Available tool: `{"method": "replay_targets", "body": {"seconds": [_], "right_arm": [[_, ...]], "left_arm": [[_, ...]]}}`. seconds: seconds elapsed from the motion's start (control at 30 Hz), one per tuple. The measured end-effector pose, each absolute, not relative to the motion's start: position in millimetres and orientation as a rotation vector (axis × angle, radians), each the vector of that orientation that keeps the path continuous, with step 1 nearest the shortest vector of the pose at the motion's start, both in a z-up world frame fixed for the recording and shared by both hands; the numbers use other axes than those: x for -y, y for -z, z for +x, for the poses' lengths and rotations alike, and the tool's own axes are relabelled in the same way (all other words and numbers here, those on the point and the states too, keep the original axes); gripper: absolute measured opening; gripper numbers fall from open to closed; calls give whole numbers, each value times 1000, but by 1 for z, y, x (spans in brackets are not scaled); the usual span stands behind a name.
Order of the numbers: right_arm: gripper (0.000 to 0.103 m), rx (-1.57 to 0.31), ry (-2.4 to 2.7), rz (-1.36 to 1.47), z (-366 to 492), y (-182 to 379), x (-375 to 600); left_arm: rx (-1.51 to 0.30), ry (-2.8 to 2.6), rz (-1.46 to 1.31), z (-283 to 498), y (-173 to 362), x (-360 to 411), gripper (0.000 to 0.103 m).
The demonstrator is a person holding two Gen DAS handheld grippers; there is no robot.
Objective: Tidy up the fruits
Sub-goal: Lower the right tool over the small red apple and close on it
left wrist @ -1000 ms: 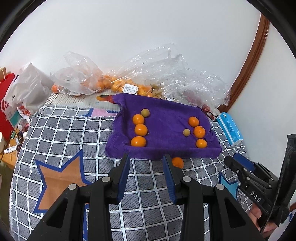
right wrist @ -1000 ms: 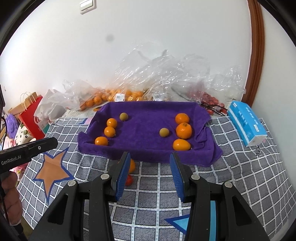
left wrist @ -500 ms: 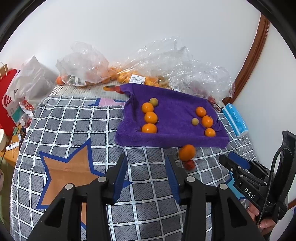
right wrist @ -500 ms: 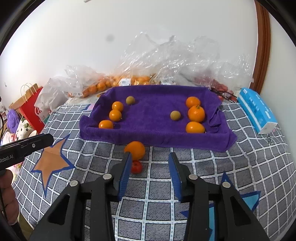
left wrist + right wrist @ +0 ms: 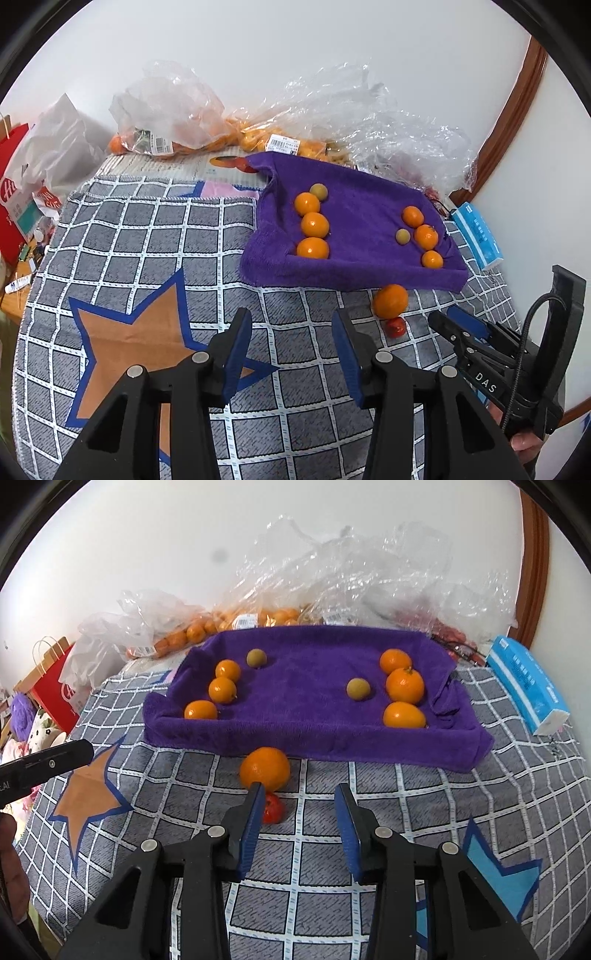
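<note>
On purple towel (image 5: 314, 686): 6 oranges | 2 green fruits

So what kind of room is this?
Probably a room in someone's home: a checked cloth covers the table, shopping bags of oranges sit by the wall, and a tissue pack lies nearby.

I'm reading "DAS" in white on my right gripper (image 5: 463, 330) body, seen from the left wrist cam, near right. On my left gripper (image 5: 48, 764), far left in the right wrist cam, only "AI" is showing at the frame edge. Red paper bag (image 5: 11, 192) at far left is carrying big white letters, approx "HU", rest cut off. White barcode stickers (image 5: 282, 144) on the clear fruit bags are too small to read. Blue tissue pack (image 5: 526, 683) print isn't legible.
</note>
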State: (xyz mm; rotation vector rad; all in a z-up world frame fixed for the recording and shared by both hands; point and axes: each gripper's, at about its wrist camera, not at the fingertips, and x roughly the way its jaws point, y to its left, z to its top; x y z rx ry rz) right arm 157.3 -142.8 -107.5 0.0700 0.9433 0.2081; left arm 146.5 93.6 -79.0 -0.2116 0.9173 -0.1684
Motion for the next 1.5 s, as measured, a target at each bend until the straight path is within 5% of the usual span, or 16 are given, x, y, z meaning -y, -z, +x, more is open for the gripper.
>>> {"method": "replay_targets", "body": {"seconds": [0.67,0.83,1.5], "right_arm": [[37,-1030,-279,54,172,148,114],[24,-1026,-270,57,173,148,116],[24,-994,-246,58,157,133,139]], "left_arm": [[-987,159,-223,164,106,-103,43],[-995,159,-224,165,108,-103,43],[-1008,205,-207,159,111,-73,43]]}}
